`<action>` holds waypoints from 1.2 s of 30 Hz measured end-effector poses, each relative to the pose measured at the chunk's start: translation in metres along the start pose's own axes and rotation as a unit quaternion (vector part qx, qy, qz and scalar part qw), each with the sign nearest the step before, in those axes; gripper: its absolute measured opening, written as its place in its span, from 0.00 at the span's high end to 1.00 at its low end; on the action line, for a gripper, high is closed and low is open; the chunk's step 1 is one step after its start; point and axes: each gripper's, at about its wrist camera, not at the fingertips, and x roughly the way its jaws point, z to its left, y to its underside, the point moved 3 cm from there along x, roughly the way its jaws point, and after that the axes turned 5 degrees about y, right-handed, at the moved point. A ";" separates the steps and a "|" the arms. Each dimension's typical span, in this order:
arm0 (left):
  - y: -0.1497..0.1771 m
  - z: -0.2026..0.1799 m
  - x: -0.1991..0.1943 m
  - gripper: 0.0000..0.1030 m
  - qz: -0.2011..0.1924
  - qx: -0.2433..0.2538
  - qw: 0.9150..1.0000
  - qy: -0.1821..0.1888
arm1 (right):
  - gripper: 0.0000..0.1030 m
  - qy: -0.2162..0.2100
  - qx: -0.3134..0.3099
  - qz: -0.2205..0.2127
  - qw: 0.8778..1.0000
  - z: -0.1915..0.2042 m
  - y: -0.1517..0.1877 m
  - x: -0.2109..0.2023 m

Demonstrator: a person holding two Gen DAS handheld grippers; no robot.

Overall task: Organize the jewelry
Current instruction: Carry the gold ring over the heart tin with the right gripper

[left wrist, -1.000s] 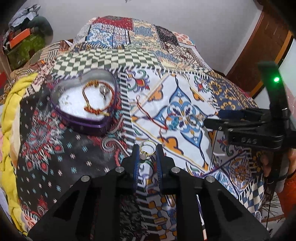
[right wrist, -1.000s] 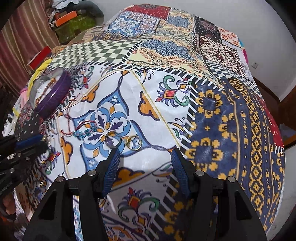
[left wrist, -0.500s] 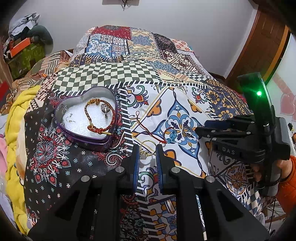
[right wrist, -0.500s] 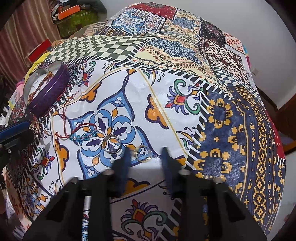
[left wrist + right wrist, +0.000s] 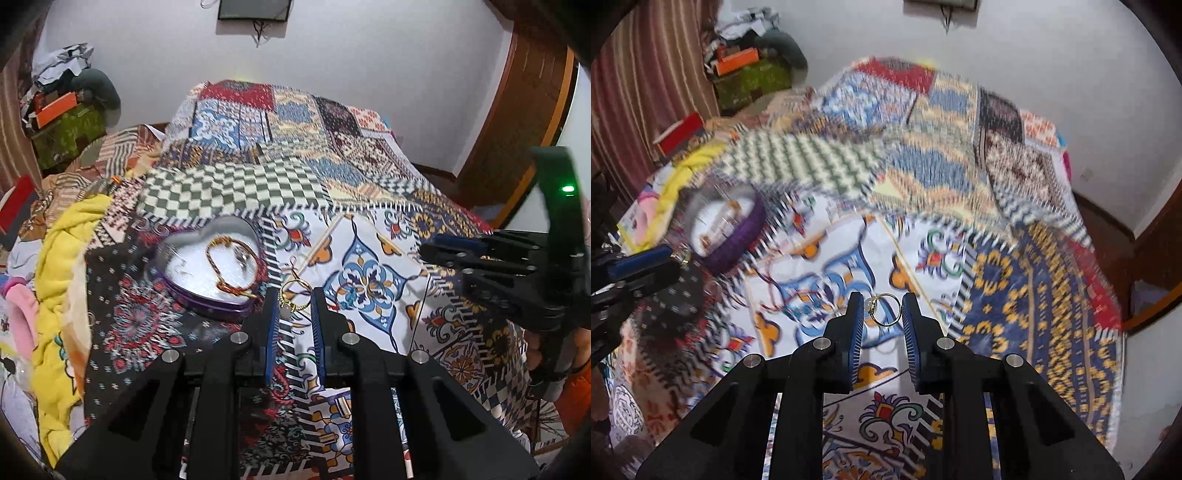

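Holding a gold ring [image 5: 294, 298] between its two blue pads, your left gripper [image 5: 293, 308] stood narrowed to the ring's width, the band pinched near the fingertips and clear of the bedspread [image 5: 369, 236]. Your right gripper [image 5: 883, 314] was in the same state: closed down on a second gold ring [image 5: 884, 309], which sat upright between its pads above the white-and-blue panel of the cloth. In the left view the right tool appeared at the right edge, well apart from the left one. Just beyond and to the left of the left fingertips lay the heart-shaped purple tin [image 5: 207, 295], open, with a red-and-gold bracelet [image 5: 231, 266] and some small silvery pieces, too blurred to identify, on its white lining. A red cord bracelet [image 5: 345, 299] lay loose on the cloth just right of the left fingertips. The right view was heavily smeared, so fine detail there could not be confirmed. You appeared to be in the carrying step, both rings lifted and neither yet deposited. The next move would call for bringing each ring over the tin's lining, the left one being nearer, and releasing it low enough that it would not bounce out or roll onto the patterned cloth, where it would be hard to find.
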 end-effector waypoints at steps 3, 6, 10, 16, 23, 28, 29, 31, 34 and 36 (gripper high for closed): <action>-0.005 0.003 -0.010 0.85 -0.013 -0.001 1.000 -0.005 | 0.82 -0.002 -0.002 -0.028 1.000 0.006 -0.009 -0.019; -0.011 0.006 -0.023 0.85 -0.030 0.001 0.999 -0.012 | 0.82 -0.004 -0.005 -0.056 0.998 0.012 -0.018 -0.037; -0.019 0.012 -0.039 0.85 -0.052 0.003 0.998 -0.022 | 0.82 -0.009 -0.011 -0.085 0.996 0.020 -0.028 -0.051; -0.030 0.023 -0.057 0.85 -0.076 0.000 0.997 -0.033 | 0.81 -0.029 -0.019 -0.115 0.993 0.041 -0.042 -0.065; -0.040 0.038 -0.069 0.85 -0.096 -0.004 0.994 -0.048 | 0.81 -0.057 -0.028 -0.136 0.989 0.069 -0.057 -0.068; -0.045 0.052 -0.069 0.85 -0.103 -0.010 0.993 -0.055 | 0.81 -0.073 -0.035 -0.140 0.987 0.085 -0.064 -0.062; -0.045 0.055 -0.068 0.85 -0.102 -0.011 0.993 -0.056 | 0.81 -0.076 -0.037 -0.139 0.987 0.089 -0.065 -0.059; -0.044 0.059 -0.065 0.85 -0.101 -0.012 0.993 -0.056 | 0.81 -0.080 -0.039 -0.137 0.987 0.093 -0.066 -0.055; -0.043 0.065 -0.055 0.85 -0.094 -0.014 0.994 -0.055 | 0.81 -0.087 -0.041 -0.128 0.987 0.100 -0.066 -0.044; -0.042 0.068 -0.048 0.85 -0.088 -0.016 0.995 -0.054 | 0.81 -0.091 -0.042 -0.118 0.988 0.103 -0.066 -0.035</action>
